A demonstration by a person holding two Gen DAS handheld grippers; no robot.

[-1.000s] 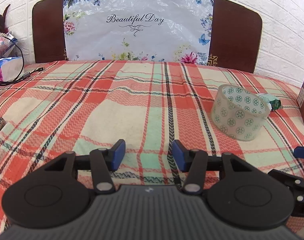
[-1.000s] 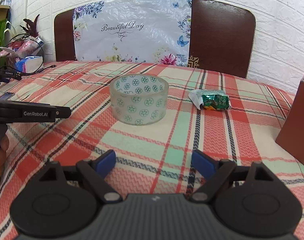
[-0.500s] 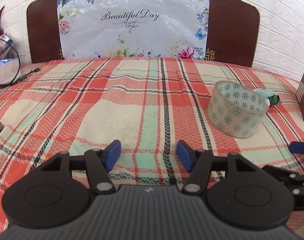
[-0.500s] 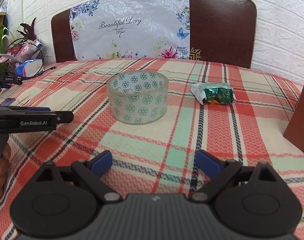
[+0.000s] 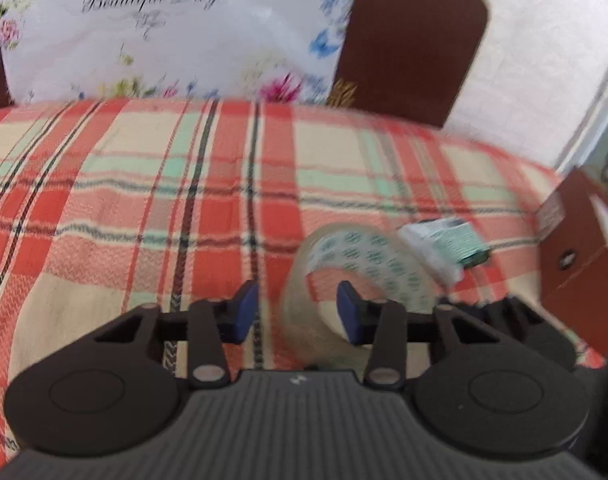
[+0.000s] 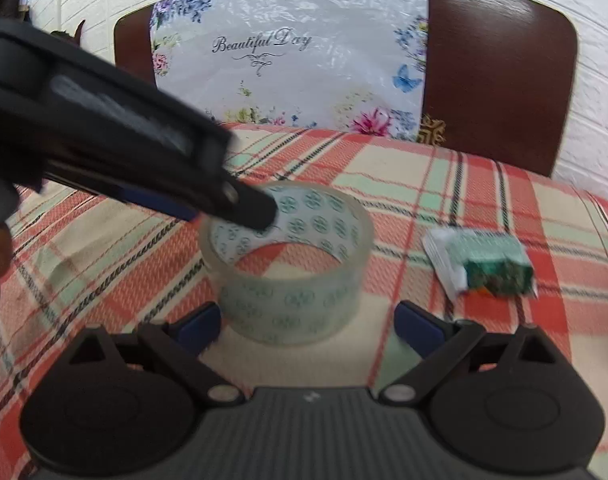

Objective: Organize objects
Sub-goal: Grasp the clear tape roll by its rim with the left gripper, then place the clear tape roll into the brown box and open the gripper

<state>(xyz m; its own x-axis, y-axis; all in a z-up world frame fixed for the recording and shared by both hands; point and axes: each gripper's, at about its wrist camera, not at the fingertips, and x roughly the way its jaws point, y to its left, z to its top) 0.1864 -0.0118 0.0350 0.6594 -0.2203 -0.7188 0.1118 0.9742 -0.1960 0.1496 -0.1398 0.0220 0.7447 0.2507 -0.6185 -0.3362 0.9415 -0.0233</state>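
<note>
- Right now the roll of tape (image 6: 288,264) lies flat on the checked cloth (image 6: 444,184), hole up, and both tools are close to it
- Its wall is see-through with little green rings printed on it, so it looks smooth and may slip
- One blue finger (image 5: 348,317) of the left gripper (image 5: 296,312) sits inside the hole, and the other is outside the wall, with the wall between them
- That gripper's fingers are apart and not squeezing yet; the left view is blurry, so I cannot tell if a finger touches the tape
- To do this well, I think it should go down a bit more so the pads cover more of the wall, then close slowly and lift straight up
- Closing too fast or too high up could tip the roll or make it pop out
- The right gripper (image 6: 308,322) waits just in front of the roll with its fingers spread wide and nothing in them
- It should keep back so the two tools do not bump
- A small green packet (image 6: 488,266) lies near the roll on its right, not touching it
- A brown box (image 5: 580,256) stands at the right edge, maybe the place for things, but I cannot be sure
</note>
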